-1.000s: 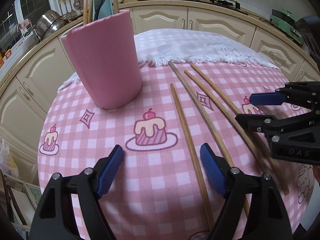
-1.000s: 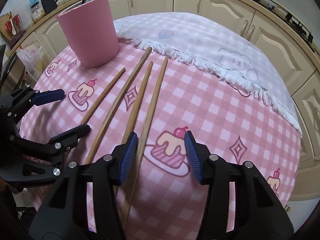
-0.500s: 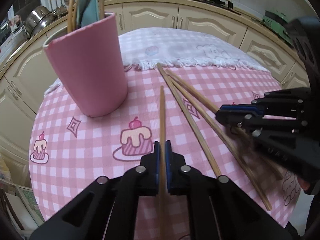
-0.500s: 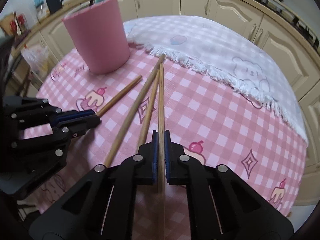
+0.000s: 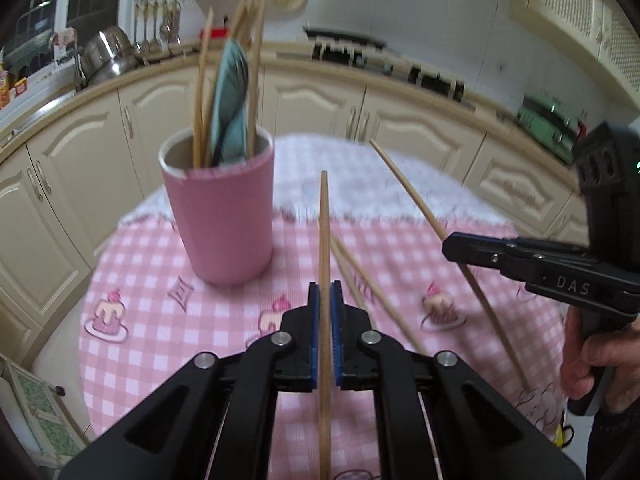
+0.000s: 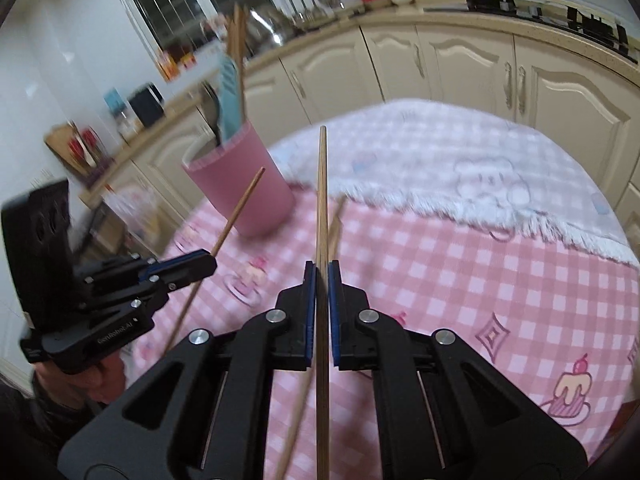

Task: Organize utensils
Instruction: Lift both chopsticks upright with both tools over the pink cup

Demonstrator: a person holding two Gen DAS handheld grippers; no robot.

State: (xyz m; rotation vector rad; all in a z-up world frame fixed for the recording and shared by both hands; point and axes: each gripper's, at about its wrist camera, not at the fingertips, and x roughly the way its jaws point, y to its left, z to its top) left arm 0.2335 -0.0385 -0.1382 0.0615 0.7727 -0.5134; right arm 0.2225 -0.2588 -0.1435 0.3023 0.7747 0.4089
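The left gripper (image 5: 325,312) is pinching one chopstick (image 5: 324,240). Its blue pads (image 5: 314,332) press tight on both sides of the stick. The right gripper (image 6: 321,292) is pinching another chopstick (image 6: 321,200) the same way. Both sticks are up off the tabletop (image 5: 160,320) and point ahead, toward the pink cup (image 5: 224,216). The cup stands upright on the checked cloth (image 6: 460,280) and already has sticks and a blue tool (image 5: 230,104) inside. Two more chopsticks (image 5: 372,284) lie flat on the cloth, near the cup.

A chopstick like this looks thin, stiff and very light. It will not bend or break easily. But it is smooth and round, so it could roll or twist between the pads. Each gripper holds its stick well back from the front tip, with a long part sticking out. That long part may wobble or swing if the hand turns fast. A hold nearer the middle keeps it steady. To drop it in the cup, the tip must go over the rim first, then the stick can slide down beside the others.
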